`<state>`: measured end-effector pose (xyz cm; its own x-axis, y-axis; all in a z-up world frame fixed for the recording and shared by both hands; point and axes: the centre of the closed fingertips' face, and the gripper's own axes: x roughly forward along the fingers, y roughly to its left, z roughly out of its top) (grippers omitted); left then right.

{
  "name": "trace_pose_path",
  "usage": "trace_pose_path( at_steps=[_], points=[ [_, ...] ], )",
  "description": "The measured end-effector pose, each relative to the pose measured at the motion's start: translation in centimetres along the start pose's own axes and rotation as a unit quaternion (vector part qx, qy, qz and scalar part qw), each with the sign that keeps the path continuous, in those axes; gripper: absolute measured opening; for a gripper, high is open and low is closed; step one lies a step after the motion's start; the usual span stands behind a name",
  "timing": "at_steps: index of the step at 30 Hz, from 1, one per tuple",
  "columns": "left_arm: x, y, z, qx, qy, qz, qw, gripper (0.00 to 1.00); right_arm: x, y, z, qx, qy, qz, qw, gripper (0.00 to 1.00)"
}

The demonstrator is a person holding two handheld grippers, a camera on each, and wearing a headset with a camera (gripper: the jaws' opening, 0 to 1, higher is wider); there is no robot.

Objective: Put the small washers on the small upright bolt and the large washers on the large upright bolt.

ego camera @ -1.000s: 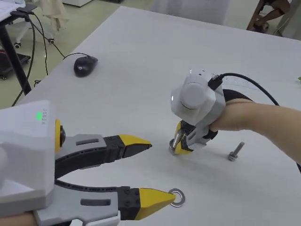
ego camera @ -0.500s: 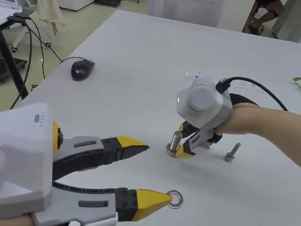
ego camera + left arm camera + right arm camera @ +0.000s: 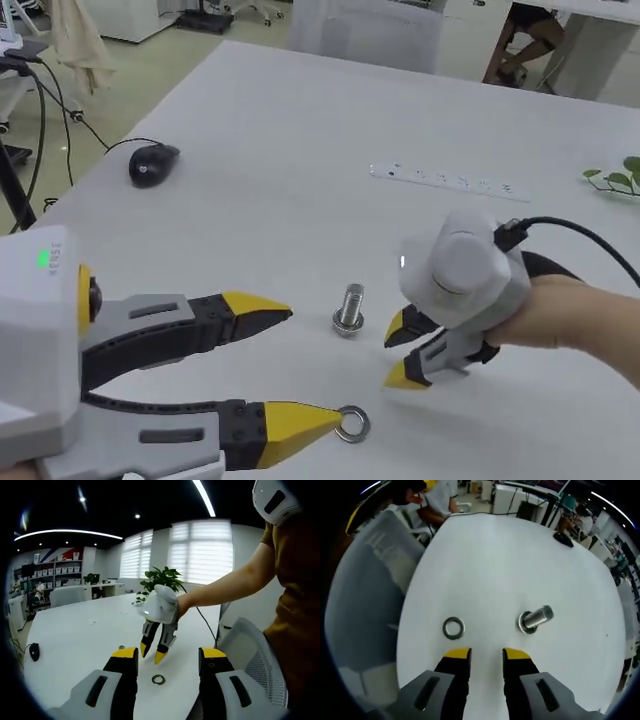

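Observation:
A large steel bolt [image 3: 349, 308] stands upright on its head on the white table [image 3: 300, 140], apart from both grippers; it also shows as the bolt [image 3: 536, 618] in the right gripper view. One washer [image 3: 352, 424] lies flat just off the lower tip of my left gripper [image 3: 315, 368], which is open and holds nothing. The same washer [image 3: 158, 679] sits on the table between that gripper's jaws [image 3: 168, 655]. My right gripper [image 3: 394, 352] is open and empty, a little right of the bolt, with the washer [image 3: 454, 628] ahead of its left jaw.
A black mouse [image 3: 150, 163] with its cable lies far left. A white power strip [image 3: 445, 180] lies at the back, and plant leaves [image 3: 615, 178] are at the right edge. A grey mesh chair [image 3: 375, 580] stands by the near table edge.
My right gripper has let go of the large bolt, which now stands upright alone, and has drawn back to the right. The left gripper has kept its place.

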<state>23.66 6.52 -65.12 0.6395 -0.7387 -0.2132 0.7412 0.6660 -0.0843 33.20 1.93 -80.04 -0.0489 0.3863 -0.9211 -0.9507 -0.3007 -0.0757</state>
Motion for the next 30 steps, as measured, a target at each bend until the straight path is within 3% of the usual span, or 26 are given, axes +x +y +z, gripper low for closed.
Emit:
trace_pose_path(
  at_steps=[6, 15, 30],
  points=[
    [-0.1, -0.5, 0.2, 0.004, -0.004, -0.005, 1.0, 0.47, 1.4, 2.6, 1.1, 0.004, -0.009, 0.02, 0.9998, 0.27],
    [-0.9, -0.8, 0.4, 0.006, -0.008, 0.001, 0.9999, 0.47, 2.8, 4.0, 1.9, 0.014, -0.005, 0.035, 0.9993, 0.32],
    [-1.1, -0.8, 0.3, 0.005, -0.012, 0.008, 0.9999, 0.47, 3.3, 4.2, 2.1, -0.006, -0.017, 0.037, 0.9992, 0.32]
  ],
)
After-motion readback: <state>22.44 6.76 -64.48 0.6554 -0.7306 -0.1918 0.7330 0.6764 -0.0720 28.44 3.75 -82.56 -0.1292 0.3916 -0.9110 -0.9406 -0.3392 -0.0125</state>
